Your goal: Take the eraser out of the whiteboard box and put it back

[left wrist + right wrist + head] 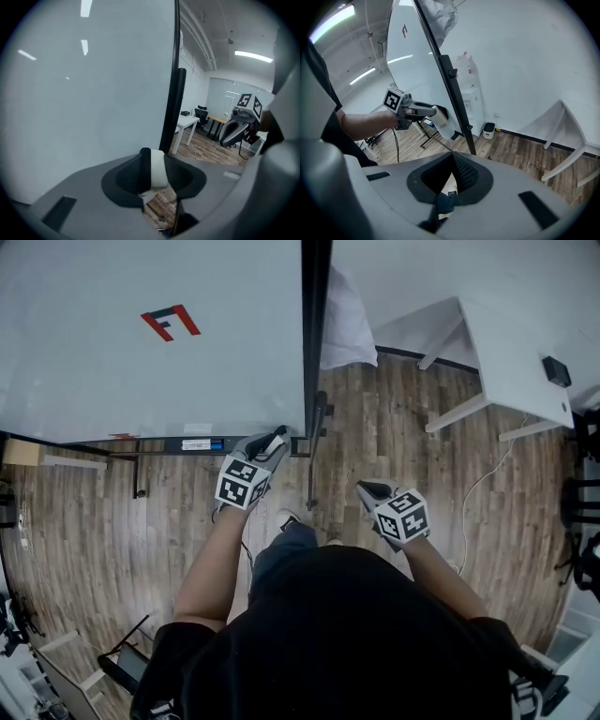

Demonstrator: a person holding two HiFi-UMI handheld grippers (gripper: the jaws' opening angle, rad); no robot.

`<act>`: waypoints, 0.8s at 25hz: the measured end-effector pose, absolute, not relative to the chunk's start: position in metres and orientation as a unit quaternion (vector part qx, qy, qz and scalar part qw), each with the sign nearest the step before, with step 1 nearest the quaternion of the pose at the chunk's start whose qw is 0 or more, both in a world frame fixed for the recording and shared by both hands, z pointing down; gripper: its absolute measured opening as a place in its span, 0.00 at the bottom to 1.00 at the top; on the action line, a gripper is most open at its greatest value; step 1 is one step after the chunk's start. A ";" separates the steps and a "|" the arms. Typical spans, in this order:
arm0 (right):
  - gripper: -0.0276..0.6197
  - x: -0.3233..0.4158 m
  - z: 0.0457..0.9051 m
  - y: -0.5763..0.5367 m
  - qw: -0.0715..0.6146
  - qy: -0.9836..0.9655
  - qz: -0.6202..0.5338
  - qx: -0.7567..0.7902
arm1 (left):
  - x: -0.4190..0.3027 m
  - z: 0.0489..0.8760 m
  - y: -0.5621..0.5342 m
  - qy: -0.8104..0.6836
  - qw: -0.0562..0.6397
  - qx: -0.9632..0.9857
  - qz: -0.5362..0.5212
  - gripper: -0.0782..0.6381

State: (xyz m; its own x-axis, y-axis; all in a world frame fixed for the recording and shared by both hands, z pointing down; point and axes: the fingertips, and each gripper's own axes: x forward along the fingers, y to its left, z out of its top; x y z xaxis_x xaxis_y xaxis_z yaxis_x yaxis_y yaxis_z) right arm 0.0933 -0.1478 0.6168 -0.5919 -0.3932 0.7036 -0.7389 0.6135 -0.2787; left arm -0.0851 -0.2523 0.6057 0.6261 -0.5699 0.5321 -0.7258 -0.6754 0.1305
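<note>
Eraser (158, 171) is sitting clamped across its narrow sides between the left gripper's (276, 440) pads, just beside the whiteboard box (159, 446). It is probably light, with a stiff body and soft felt. Right gripper (368, 490) is hanging with jaws together, empty.

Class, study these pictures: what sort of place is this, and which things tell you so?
Probably an office or meeting room: a large whiteboard on a stand, a white table by the wall, and an office chair farther back.

Office rm w/ whiteboard (141, 352), white desk (516, 362), ofc chair (202, 112), strip light (253, 56), wood flr (94, 521).
</note>
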 end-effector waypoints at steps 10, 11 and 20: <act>0.04 0.092 0.625 -0.153 0.306 -0.839 0.295 0.340 | -0.082 0.630 -0.260 -0.347 0.183 0.886 0.248 0.31; 0.04 0.091 0.625 -0.154 0.306 -0.838 0.296 0.340 | -0.083 0.632 -0.260 -0.346 0.185 0.886 0.249 0.31; 0.04 0.089 0.630 -0.153 0.308 -0.835 0.303 0.341 | -0.080 0.647 -0.263 -0.338 0.195 0.883 0.261 0.31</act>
State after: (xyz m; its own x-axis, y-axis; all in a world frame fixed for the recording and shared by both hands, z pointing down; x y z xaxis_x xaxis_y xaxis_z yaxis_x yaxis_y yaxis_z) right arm 0.0890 -0.1529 0.6302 -0.5782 -0.3824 0.7207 -0.7555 0.5844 -0.2961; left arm -0.0801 -0.2627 0.6467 0.6354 -0.4951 0.5926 -0.6984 -0.6959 0.1674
